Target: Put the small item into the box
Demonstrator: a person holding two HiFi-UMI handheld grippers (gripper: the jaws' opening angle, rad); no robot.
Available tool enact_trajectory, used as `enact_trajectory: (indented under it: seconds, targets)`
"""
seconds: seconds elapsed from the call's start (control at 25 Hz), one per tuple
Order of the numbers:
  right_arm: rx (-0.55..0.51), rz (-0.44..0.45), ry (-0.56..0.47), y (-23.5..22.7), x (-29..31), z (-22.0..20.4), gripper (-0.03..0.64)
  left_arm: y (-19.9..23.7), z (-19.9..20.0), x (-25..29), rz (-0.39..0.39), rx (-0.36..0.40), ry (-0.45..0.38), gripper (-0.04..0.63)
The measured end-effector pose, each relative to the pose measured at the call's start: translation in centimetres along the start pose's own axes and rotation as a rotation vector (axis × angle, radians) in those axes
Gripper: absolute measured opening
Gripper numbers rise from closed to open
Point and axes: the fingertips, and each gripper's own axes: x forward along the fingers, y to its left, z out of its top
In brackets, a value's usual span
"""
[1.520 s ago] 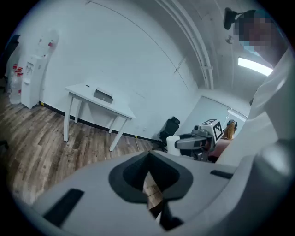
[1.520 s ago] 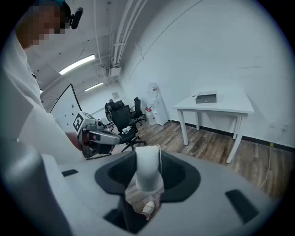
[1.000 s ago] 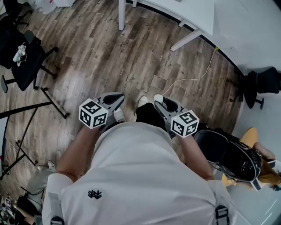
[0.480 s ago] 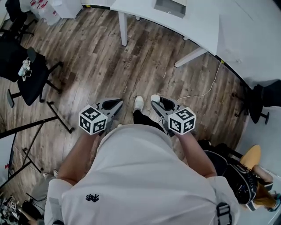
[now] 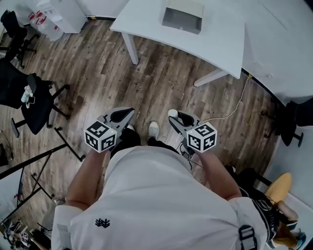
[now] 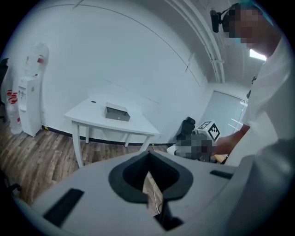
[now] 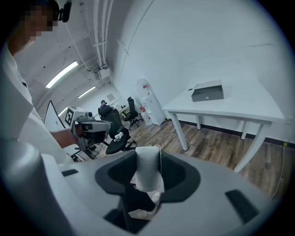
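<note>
The grey box [image 5: 182,18] lies on a white table [image 5: 220,41] ahead of me, well beyond both grippers. It also shows in the left gripper view as the box [image 6: 116,113] and in the right gripper view as the box [image 7: 208,91]. My right gripper [image 5: 174,116] is held in front of my body, shut on a small white item [image 7: 146,177] that stands up between its jaws. My left gripper [image 5: 125,114] is level with it on the left. Its jaws [image 6: 148,159] are shut with nothing between them.
Wooden floor lies between me and the table. Black office chairs [image 5: 27,95] stand at the left, a white water dispenser [image 5: 57,13] at the far left corner. A white cable [image 5: 230,108] runs over the floor at the right. A bag and a wooden chair [image 5: 281,188] sit at lower right.
I have stepped toward the table, so the table and grey box have come into the head view. Both grippers stay in front of my body, the right still holding the white item.
</note>
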Motion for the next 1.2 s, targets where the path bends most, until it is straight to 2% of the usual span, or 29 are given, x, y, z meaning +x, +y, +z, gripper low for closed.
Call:
enact_trajectory:
  seconds: [0.2,0.48,0.64,0.8,1.04,1.2]
  targets:
    - [0.032,-0.046,-0.002,-3.6,1.2,2.4,0.153,3.0,2.1,3.0,-0.039,-0.035,-0.006,0.008]
    - [0.021,-0.18,0.0,-8.0,3.4,8.6,0.153,9.5,7.7,6.4,-0.146,0.022,0.007,0.006]
    - [-0.011,-0.248,0.001,-10.3,4.9,12.8,0.153,12.3,11.3,8.1,-0.214,0.084,0.017,0.007]
    - [-0.03,-0.293,0.002,-13.1,7.2,16.6,0.153,15.1,13.4,9.5,-0.263,0.106,0.013,0.007]
    - [-0.047,-0.313,0.052,-17.7,10.2,22.3,0.153,18.7,15.5,10.9,-0.252,0.071,0.018,0.007]
    - [-0.09,-0.291,0.09,-22.1,12.3,26.9,0.153,20.9,17.7,12.8,-0.191,0.04,-0.007,0.007]
